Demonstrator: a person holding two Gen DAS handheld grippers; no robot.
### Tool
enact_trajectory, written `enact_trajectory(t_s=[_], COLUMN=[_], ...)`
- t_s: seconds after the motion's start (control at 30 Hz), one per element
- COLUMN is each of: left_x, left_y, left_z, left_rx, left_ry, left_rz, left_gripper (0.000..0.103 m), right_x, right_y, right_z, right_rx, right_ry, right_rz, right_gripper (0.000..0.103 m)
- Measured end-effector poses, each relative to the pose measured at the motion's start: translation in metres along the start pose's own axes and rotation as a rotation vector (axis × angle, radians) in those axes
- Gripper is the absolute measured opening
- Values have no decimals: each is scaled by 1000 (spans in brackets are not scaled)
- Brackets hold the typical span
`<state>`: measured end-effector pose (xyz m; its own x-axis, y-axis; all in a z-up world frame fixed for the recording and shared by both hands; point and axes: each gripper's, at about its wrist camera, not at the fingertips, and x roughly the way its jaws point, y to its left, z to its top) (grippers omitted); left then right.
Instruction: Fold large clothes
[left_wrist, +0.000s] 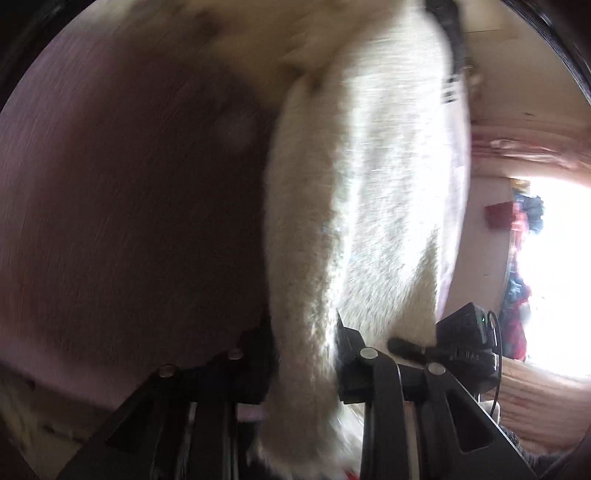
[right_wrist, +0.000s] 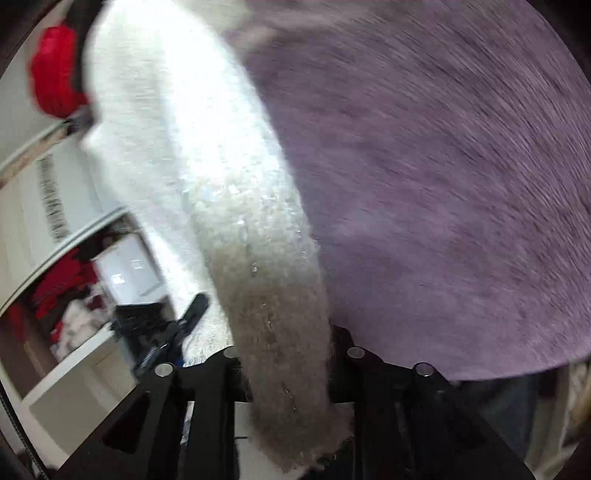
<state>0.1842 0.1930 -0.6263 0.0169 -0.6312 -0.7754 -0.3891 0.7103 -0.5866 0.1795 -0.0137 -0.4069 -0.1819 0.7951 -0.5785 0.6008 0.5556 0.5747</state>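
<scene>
While it hangs stretched between both tools, the white fleecy garment (left_wrist: 362, 206) runs lengthwise from the bottom centre to the top of each frame. The left gripper (left_wrist: 306, 365) pinches its lower edge tight; the right gripper (right_wrist: 288, 373) likewise clamps a greyish fold (right_wrist: 284, 325). Motion blur smears the purple fabric (right_wrist: 443, 184) behind, and the garment's upper end is cut off.

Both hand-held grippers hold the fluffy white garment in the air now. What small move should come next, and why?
Probably draw the two apart a little to spread the cloth. The left hand-held gripper and the right hand-held gripper each pinch a bunched edge of the fluffy white fleece garment, which hangs as a narrow roll in front of the purple fabric, so no flat edge shows for folding.
</scene>
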Motion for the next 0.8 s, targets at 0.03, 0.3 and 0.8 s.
enact_trajectory(t_s=[0.03, 0.3, 0.8], left_x=[-6, -104, 20], left_y=[5, -63, -131], left_z=[1, 60, 224], left_rx=[-33, 104, 273], left_ry=[10, -159, -114], left_rz=[-1, 109, 211], left_gripper=[29, 32, 31], right_x=[2, -75, 68], right_y=[-1, 101, 338], right_z=[6, 33, 188], right_rx=[38, -124, -532], right_ry=[11, -209, -188], right_rz=[-54, -411, -618], right_gripper=[36, 43, 28])
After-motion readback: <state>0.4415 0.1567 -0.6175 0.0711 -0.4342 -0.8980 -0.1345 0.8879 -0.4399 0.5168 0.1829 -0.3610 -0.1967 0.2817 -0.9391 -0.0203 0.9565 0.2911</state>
